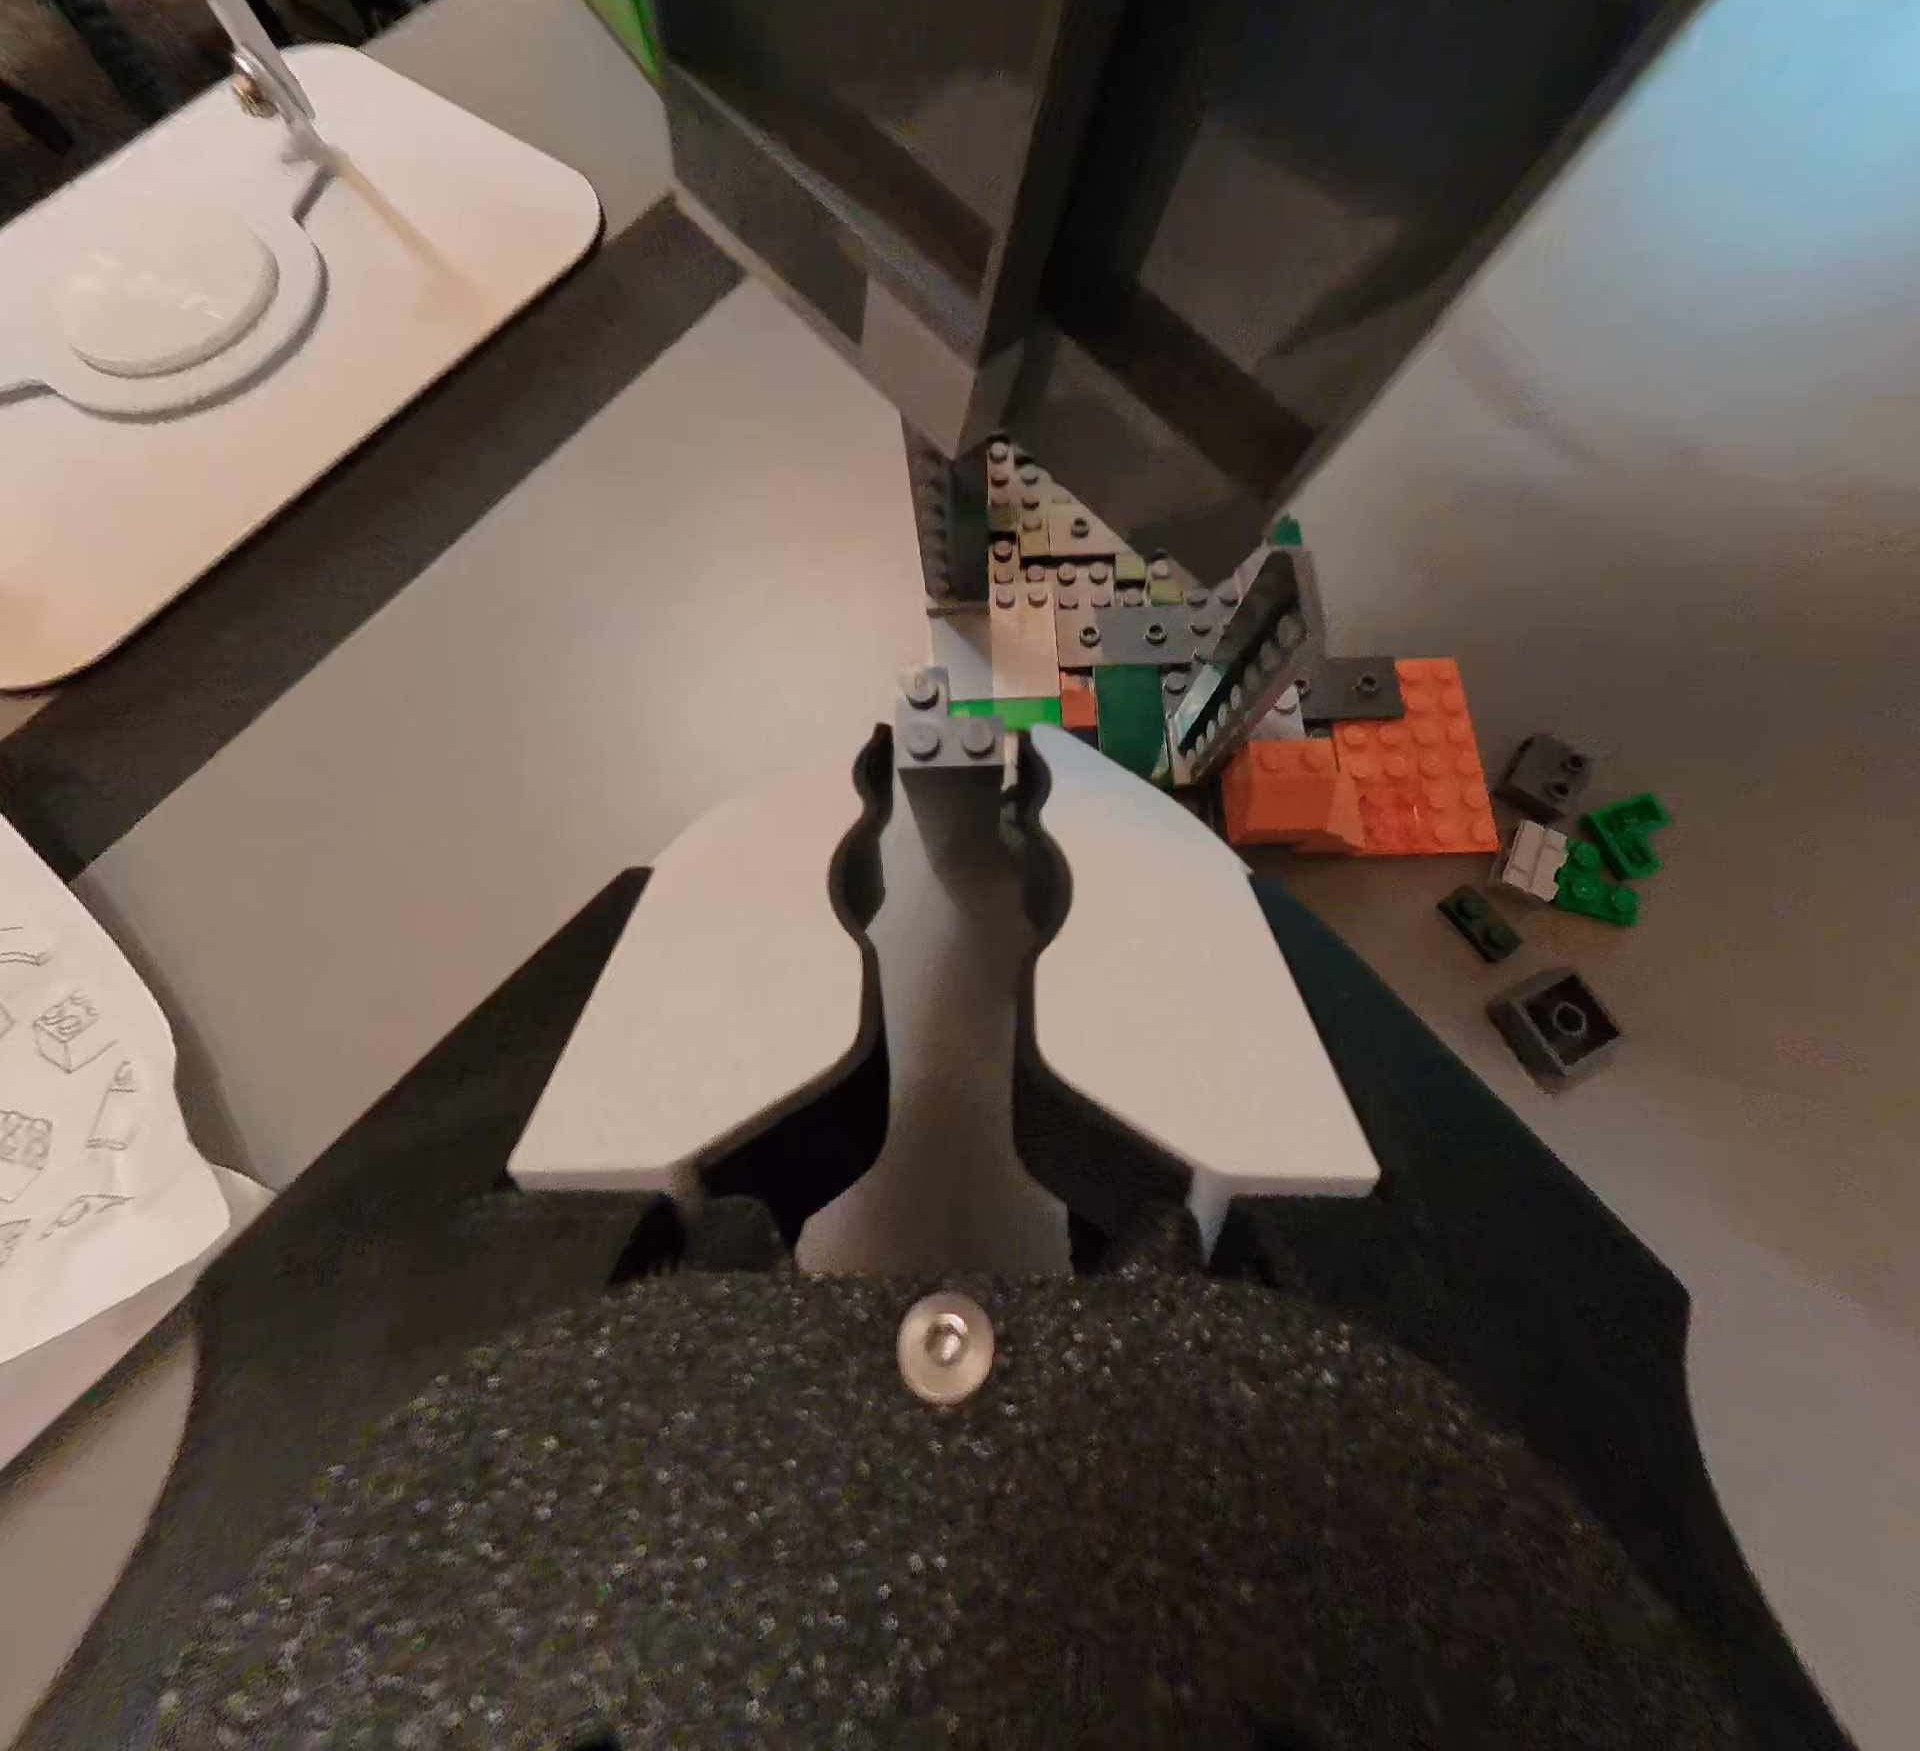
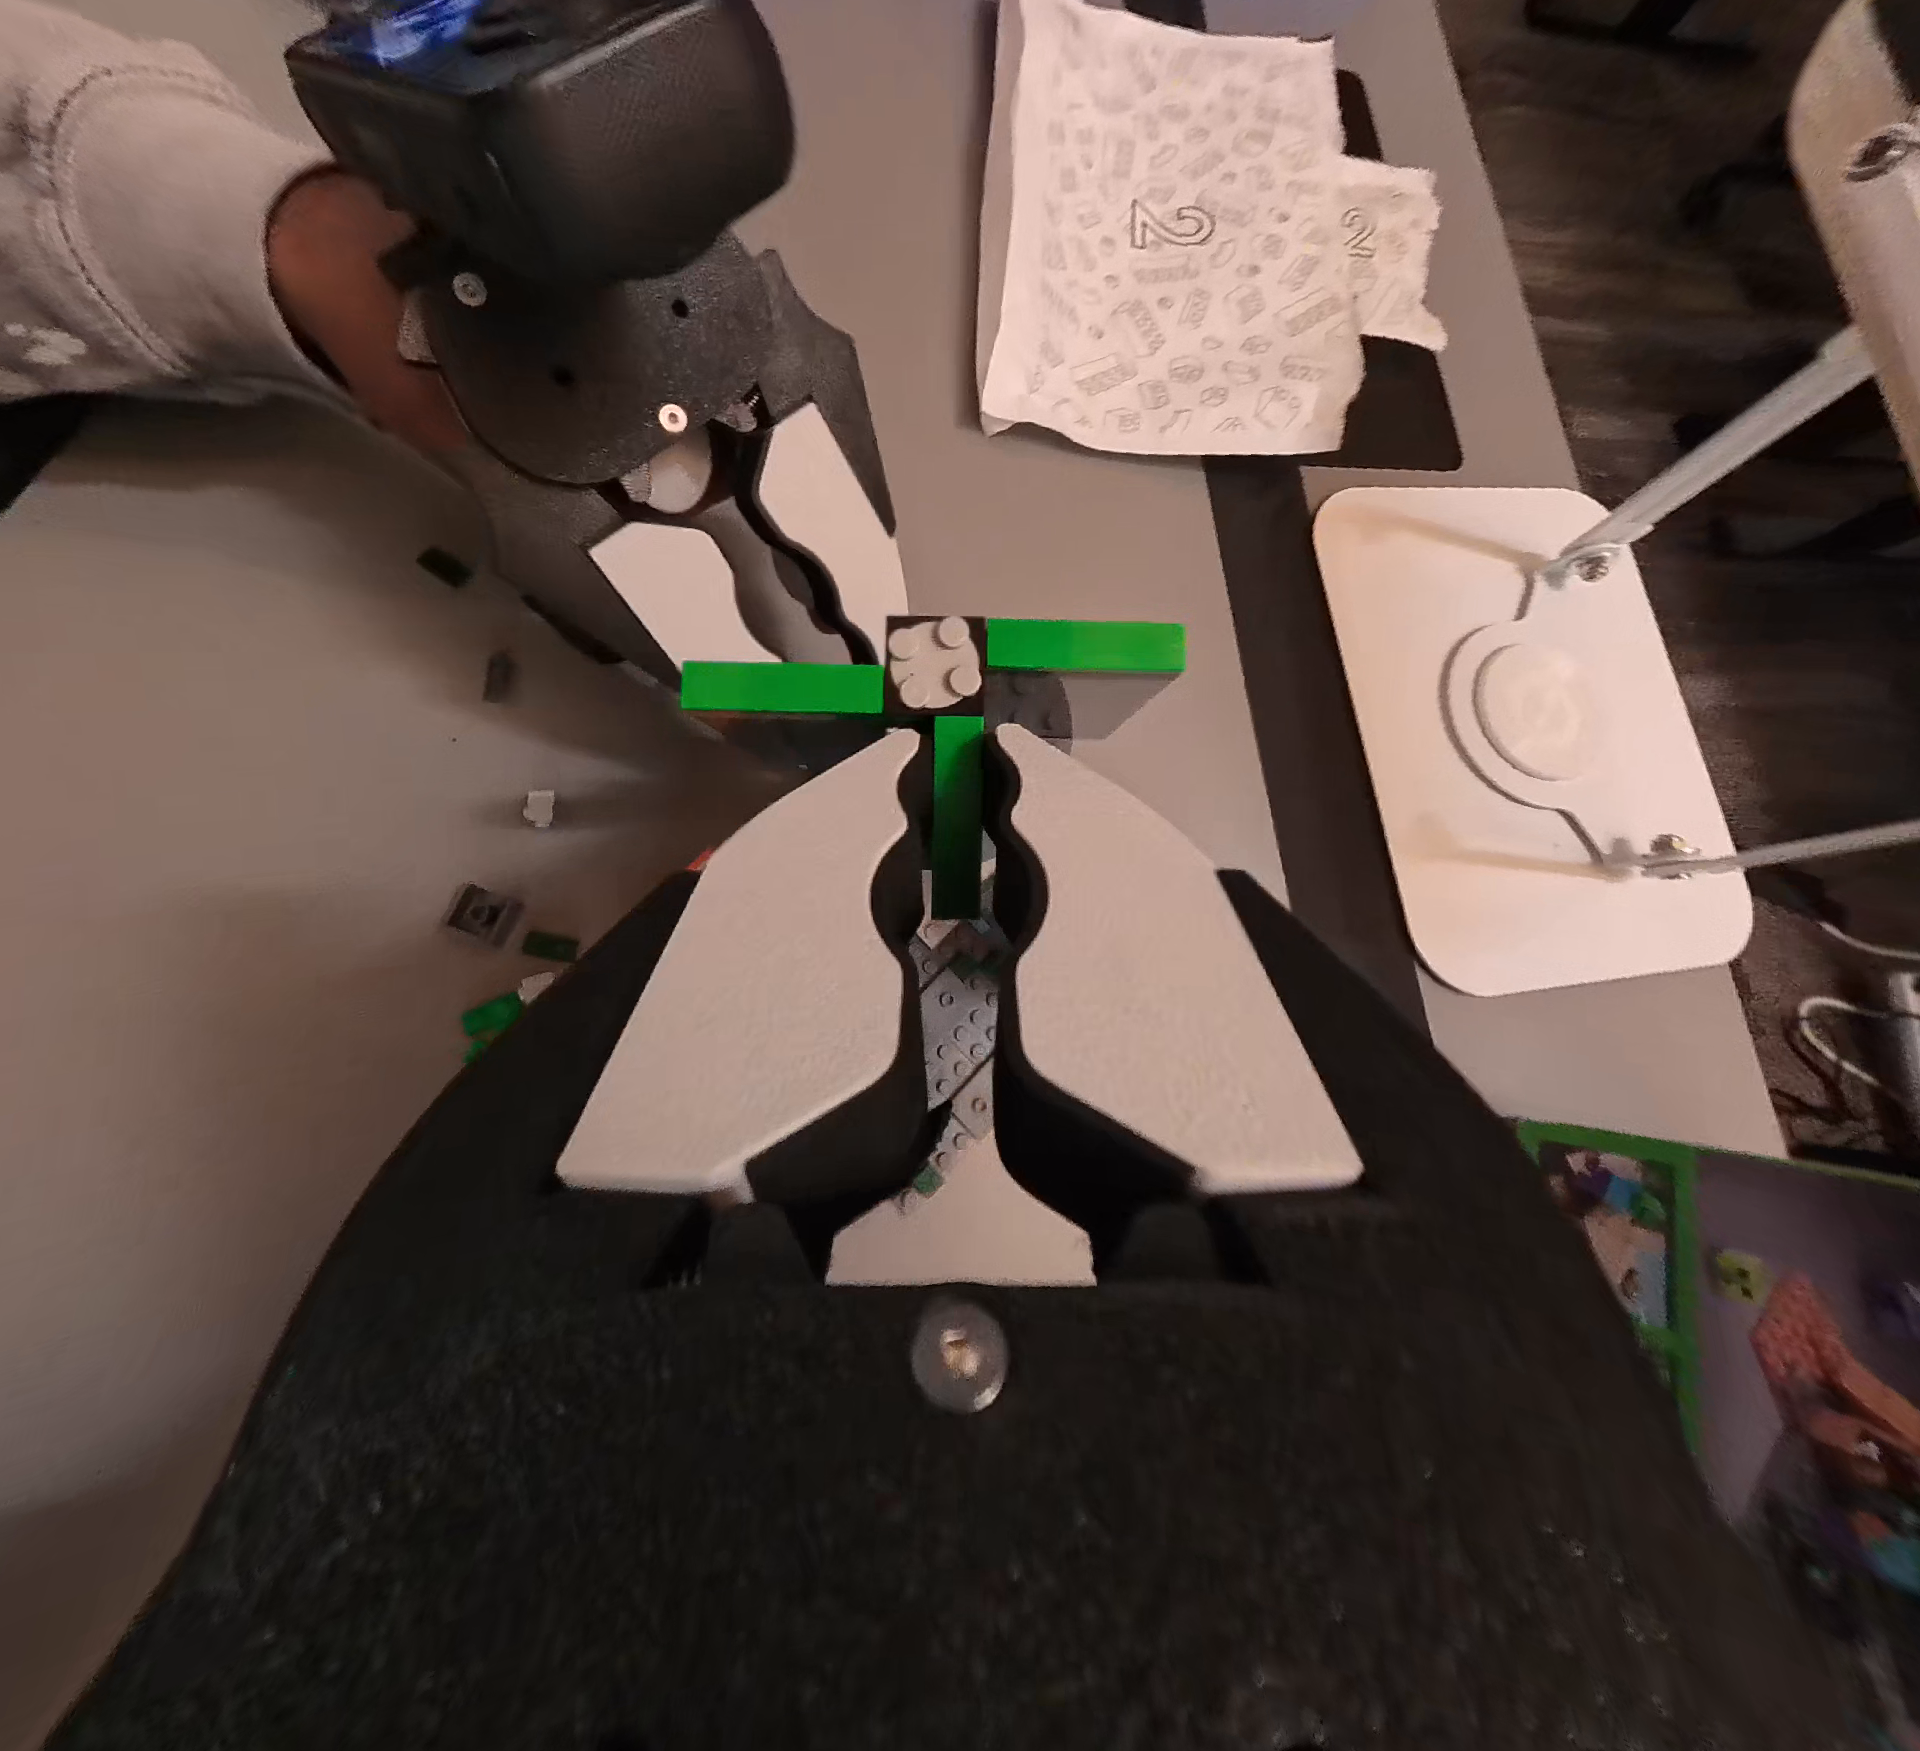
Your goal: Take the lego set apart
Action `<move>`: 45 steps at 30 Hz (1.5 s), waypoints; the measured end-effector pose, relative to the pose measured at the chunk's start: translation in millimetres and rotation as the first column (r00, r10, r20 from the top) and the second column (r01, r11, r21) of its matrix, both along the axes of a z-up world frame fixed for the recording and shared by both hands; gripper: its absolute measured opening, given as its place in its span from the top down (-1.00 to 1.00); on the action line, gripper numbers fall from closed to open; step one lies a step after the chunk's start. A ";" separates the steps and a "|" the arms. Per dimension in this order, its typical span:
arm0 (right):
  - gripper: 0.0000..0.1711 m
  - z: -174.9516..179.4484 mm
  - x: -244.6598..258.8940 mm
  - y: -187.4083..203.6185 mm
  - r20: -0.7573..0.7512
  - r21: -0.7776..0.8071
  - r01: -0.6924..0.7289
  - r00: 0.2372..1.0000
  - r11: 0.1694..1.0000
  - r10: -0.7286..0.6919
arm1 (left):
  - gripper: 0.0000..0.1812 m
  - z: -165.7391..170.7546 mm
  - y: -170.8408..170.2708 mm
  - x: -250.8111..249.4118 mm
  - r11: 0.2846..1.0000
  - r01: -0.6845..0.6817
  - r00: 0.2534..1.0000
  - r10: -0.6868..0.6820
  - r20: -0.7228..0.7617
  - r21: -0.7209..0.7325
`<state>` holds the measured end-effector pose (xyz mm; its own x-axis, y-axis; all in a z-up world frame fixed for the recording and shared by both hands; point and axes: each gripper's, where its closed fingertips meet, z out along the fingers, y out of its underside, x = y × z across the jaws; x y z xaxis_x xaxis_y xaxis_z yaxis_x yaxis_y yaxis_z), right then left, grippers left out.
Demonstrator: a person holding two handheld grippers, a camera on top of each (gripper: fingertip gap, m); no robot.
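- Left gripper (image 1: 954,751) is pinching a grey brick column (image 1: 951,792), jaws nearly together.
- Right gripper (image 2: 958,745) is squeezing one of three green bars (image 2: 956,818), the 6 o'clock one, on the lego set (image 2: 935,673).
- Loose pieces (image 1: 1558,880) are lying at 3 o'clock in the left view, near the orange plate (image 1: 1403,766).
- Grey table (image 1: 520,662) is lying open toward 9 o'clock.

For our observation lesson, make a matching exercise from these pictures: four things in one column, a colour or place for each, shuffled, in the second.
Things:
1. Left gripper
2. Right gripper
3. Orange plate
4. Paper bag

Descriptions:
A. Lies flat beside loose green pieces
B. Closed on a grey brick
C. White, printed, lying on the table
D. Closed on a green bar

Pairs: 1-B, 2-D, 3-A, 4-C
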<state>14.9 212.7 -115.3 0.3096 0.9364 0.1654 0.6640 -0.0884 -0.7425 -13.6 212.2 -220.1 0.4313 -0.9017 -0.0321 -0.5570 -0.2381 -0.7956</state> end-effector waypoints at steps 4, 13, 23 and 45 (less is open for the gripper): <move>0.91 7.1 9.7 -2.0 -0.049 -0.007 0.084 0.995 0.996 -0.084 | 0.65 16.4 0.5 -4.4 1.000 0.001 0.999 -0.002 0.051 0.024; 0.91 9.3 22.0 -8.6 -0.205 -0.071 0.301 0.928 0.951 -0.309 | 0.62 78.5 -25.4 -2.0 0.983 0.062 0.973 -0.098 0.209 0.174; 0.91 5.6 -15.6 -38.1 -0.214 -0.082 0.325 0.918 0.942 -0.335 | 0.56 101.9 -48.6 -1.7 0.940 0.038 0.985 -0.092 0.145 0.339; 0.88 -60.0 -69.7 -75.2 -0.103 -0.189 0.218 0.965 0.957 -0.240 | 0.70 32.3 -69.9 -44.3 0.931 -0.022 0.999 0.008 0.041 0.365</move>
<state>-54.8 137.5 -175.3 0.5271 0.8485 -0.0467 0.5150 -0.3627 -0.7767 -58.0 142.4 -187.8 0.4519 -0.8241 -0.3415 -0.5233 0.0651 -0.8497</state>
